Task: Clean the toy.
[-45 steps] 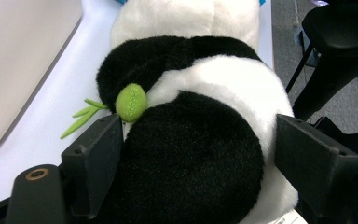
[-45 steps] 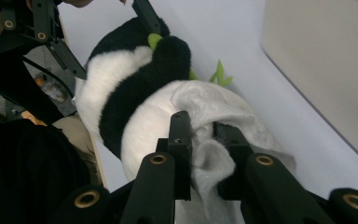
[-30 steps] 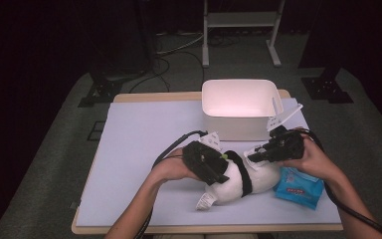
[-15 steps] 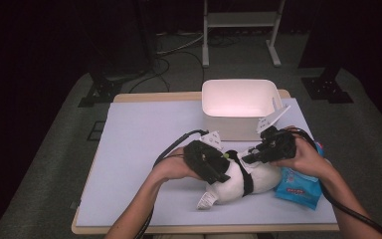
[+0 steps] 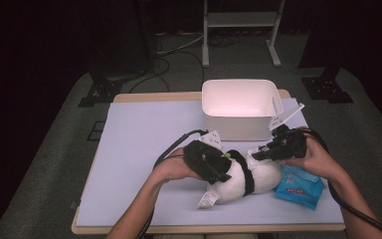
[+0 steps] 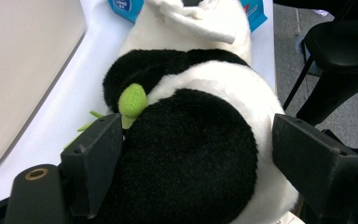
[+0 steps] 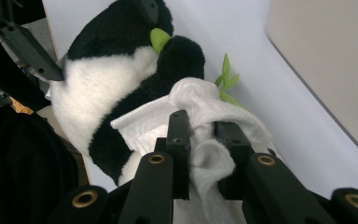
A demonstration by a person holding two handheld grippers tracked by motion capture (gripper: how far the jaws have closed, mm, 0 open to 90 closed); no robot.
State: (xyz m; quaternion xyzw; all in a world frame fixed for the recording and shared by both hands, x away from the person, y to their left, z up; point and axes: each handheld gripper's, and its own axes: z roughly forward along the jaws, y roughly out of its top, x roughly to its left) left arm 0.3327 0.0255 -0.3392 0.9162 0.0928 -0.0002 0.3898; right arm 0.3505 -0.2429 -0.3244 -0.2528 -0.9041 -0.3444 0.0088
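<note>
1. You work on a panda plush toy (image 5: 238, 177), which lies on its side near the front edge of the table (image 5: 144, 144), toward the right. It is just in front of the white bin (image 5: 236, 107), and a blue packet (image 5: 298, 186) touches it at the right.
2. Your left gripper (image 5: 211, 162) has its jaws wide apart around the black and white body of the toy. In the left gripper view the pads (image 6: 95, 161) sit against the fur on both sides. Keep this hold steady, because it is your anchor.
3. Your right gripper (image 5: 268, 149) has its jaws almost closed, and they pinch a fold of white cloth (image 7: 205, 140) at the right end of the toy. I cannot tell if this cloth is part of the toy or a separate piece.
4. I judge that the step in hand is to pull or arrange this white cloth while the body is fixed. Move the right gripper slowly and keep the fold deep between the jaws, so it does not slip out.
5. Please watch the small green leaf piece (image 7: 226, 77) beside the cloth, and do not catch it.
6. Avoid pushing the packet off the table edge.
</note>
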